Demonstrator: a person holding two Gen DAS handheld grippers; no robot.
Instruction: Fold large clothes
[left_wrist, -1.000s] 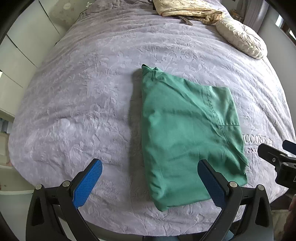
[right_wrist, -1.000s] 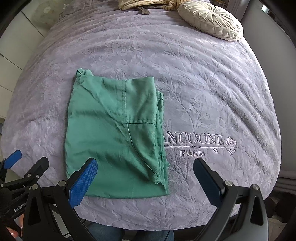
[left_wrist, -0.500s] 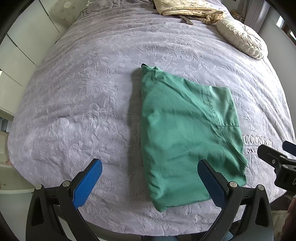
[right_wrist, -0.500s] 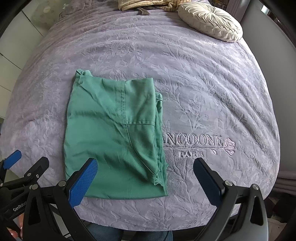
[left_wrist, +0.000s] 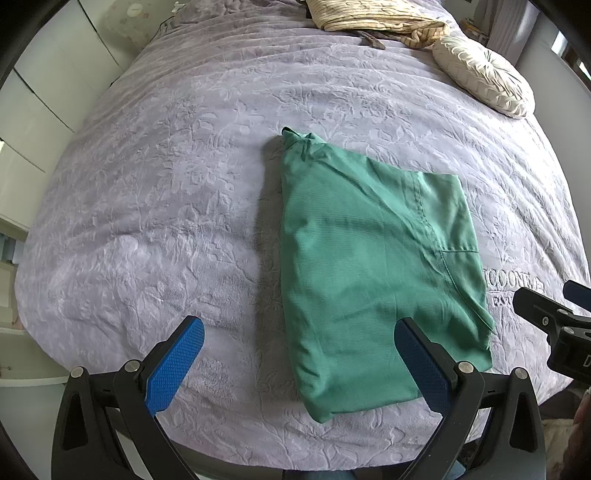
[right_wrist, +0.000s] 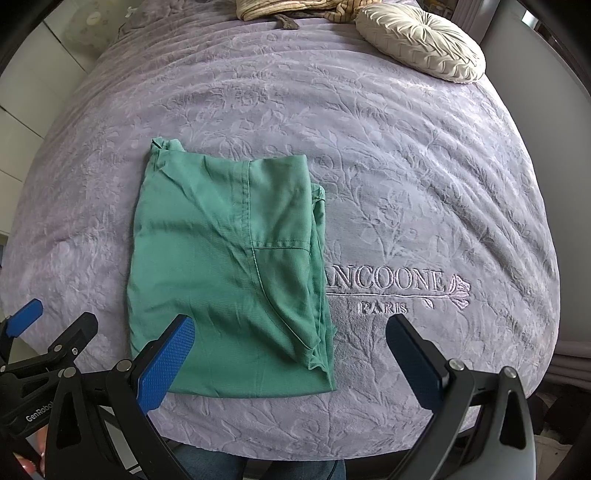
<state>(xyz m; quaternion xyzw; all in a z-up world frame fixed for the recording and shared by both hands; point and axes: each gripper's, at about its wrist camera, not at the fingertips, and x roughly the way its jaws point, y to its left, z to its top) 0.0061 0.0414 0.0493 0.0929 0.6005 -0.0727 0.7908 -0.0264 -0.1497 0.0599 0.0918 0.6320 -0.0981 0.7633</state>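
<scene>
While both grippers hang over the near edge of the bed (right_wrist: 406, 155), nothing's being held. In the left wrist view the left gripper (left_wrist: 299, 363) sits at the bottom of the frame, jaws spread wide and empty. The folded green garment (left_wrist: 365, 266) lies flat just right of centre, on the purple bedspread. In the right wrist view the right gripper (right_wrist: 290, 356) is wide open too, empty, with a cream cushion (right_wrist: 421, 40) in the upper right.
</scene>
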